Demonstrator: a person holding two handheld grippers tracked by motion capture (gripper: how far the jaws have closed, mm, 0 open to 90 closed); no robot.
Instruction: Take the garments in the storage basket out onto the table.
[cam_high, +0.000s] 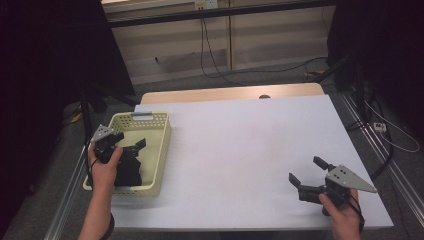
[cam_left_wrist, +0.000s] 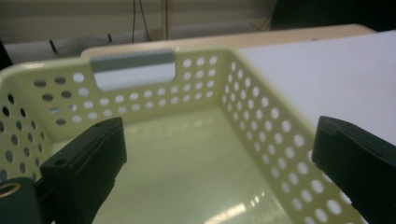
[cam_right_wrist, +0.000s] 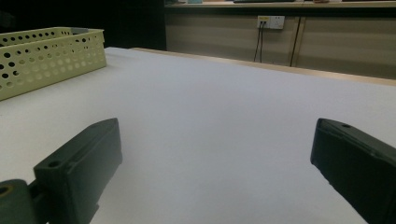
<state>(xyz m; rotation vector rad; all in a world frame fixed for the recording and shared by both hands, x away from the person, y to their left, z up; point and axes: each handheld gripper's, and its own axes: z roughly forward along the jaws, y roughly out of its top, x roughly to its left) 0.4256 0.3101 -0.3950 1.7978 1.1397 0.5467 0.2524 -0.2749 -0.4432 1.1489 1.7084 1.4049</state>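
One basket (cam_high: 159, 145) sits at 9 o'clock on the surface (cam_high: 240, 150). The left gripper (cam_high: 131, 142) hangs wide open inside it, holding nothing. The right gripper (cam_high: 306, 171) at 4 o'clock is wide open and empty too.

You've got one pale yellow perforated basket (cam_high: 157, 150) on one white table (cam_high: 240, 150), and two grippers, left (cam_high: 127, 145) and right (cam_high: 306, 172).

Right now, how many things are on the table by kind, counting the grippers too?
Pale yellow perforated plastic basket: 1
Dark object lying in the basket, too dim to identify: 1
Black two-jaw grippers: 2, the left gripper open over the basket, the right gripper open over the white tabletop
Total: 4
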